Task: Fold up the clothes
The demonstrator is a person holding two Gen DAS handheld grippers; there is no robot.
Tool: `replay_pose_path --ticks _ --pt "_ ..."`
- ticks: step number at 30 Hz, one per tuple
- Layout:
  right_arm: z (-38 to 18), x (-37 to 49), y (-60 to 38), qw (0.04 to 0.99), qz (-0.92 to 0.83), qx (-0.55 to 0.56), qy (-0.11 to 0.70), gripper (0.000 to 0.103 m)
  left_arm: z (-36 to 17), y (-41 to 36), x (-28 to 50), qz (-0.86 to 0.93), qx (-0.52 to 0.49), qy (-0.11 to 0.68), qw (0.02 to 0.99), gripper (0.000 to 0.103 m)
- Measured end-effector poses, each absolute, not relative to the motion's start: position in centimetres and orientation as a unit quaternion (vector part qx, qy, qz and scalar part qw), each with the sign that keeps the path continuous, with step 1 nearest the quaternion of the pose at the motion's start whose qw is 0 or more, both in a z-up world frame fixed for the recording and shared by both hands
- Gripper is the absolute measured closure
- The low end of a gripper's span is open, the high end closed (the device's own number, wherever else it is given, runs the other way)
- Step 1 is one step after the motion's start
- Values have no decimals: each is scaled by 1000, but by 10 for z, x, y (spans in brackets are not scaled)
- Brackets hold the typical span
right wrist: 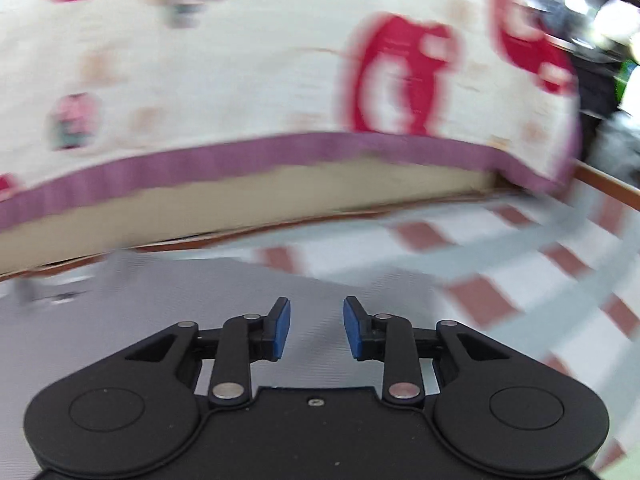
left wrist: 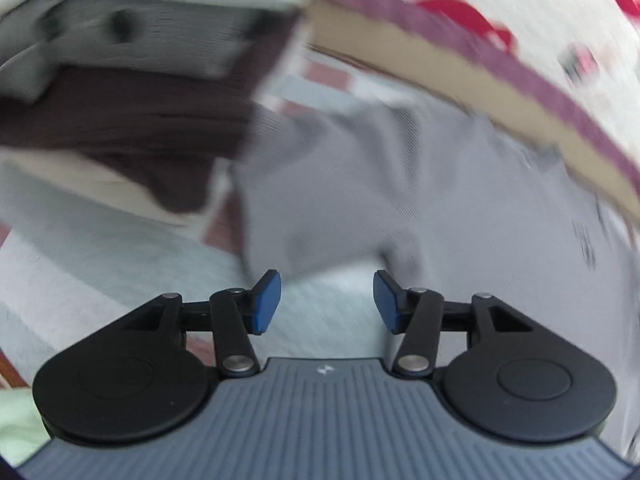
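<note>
A grey garment lies spread on a checked white, grey and red-brown sheet. My left gripper hovers open just short of the garment's near edge, with nothing between its blue pads. In the right wrist view the same grey garment stretches under and to the left of my right gripper, which is open and holds nothing. Both views are blurred by motion.
A stack of folded clothes, dark brown under grey, sits at the left. A cream mattress with red prints and a purple border rises behind the sheet. Dark clutter fills the far right.
</note>
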State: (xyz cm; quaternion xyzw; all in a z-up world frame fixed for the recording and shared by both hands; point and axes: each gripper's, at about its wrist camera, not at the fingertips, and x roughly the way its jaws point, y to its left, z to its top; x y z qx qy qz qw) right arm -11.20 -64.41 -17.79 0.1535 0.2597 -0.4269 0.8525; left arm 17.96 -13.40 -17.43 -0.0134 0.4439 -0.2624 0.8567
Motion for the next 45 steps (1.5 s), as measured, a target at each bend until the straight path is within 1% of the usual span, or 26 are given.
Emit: replay_pose_path --ticks 5,7,10,11,14,16,17,18,19,20,22,24,25,26,27,28,31,34,36,38,40,41,42,45 --pt "-186 -37 -576 900 -245 145 329 69 -185 -149 185 -206 78 395 892 53" --pt "-191 -13 -536 912 -173 118 352 69 -190 -153 190 -213 63 402 888 53" --pt "-200 25 -476 919 -62 76 383 69 -199 -153 198 -219 13 426 878 53" --pt "-202 36 -457 918 -29 62 391 69 -201 -156 199 -216 16 426 879 53" --pt "-208 53 -416 916 11 24 399 69 -201 -168 191 -206 77 404 888 53" --pt "-212 64 -390 914 38 -1 404 69 -203 -169 189 -204 76 406 887 52" --pt "-214 70 -376 912 51 -14 407 69 -205 -166 192 -203 56 416 885 52" --pt "-216 75 -363 910 64 -27 409 69 -206 -162 196 -201 32 423 883 51" --pt "-218 81 -350 908 76 -40 411 69 -207 -159 198 -200 7 424 883 47" --pt "-222 89 -344 906 80 -60 412 69 -208 -155 201 -201 -17 425 883 36" --pt "-228 101 -331 903 85 -93 410 69 -211 -149 204 -211 -65 422 879 28" --pt "-231 108 -325 903 94 -87 410 69 -213 -148 205 -218 -78 418 879 28" --pt "-232 111 -323 903 99 -83 410 69 -214 -148 206 -221 -78 415 879 29" --pt "-232 110 -323 904 102 -81 407 69 -215 -149 208 -221 -80 413 880 35" --pt "-232 110 -323 905 105 -78 405 69 -217 -148 209 -218 -83 412 881 47" --pt "-232 110 -325 904 109 -72 407 69 -218 -148 211 -215 -87 412 881 100" --pt "-230 112 -333 899 122 -41 418 67 -221 -145 208 -210 -98 401 886 100" --pt "-233 110 -344 900 126 -15 417 61 -213 -154 199 -225 -72 374 897 100" --pt "-235 112 -347 899 131 -9 417 61 -202 -163 192 -249 -63 348 902 100" --pt "-228 115 -359 892 128 49 432 60 -189 -174 186 -272 -45 318 907 100" --pt "-216 111 -386 887 138 155 412 58 -175 -182 184 -292 -23 277 915 100" --pt "-210 108 -399 889 127 180 402 56 -167 -187 186 -298 -9 262 918 100" --pt "-205 105 -412 890 117 205 391 52 -157 -191 188 -304 1 248 920 100" --pt "-191 97 -455 887 69 267 369 51 -130 -204 176 -378 -4 199 904 100"
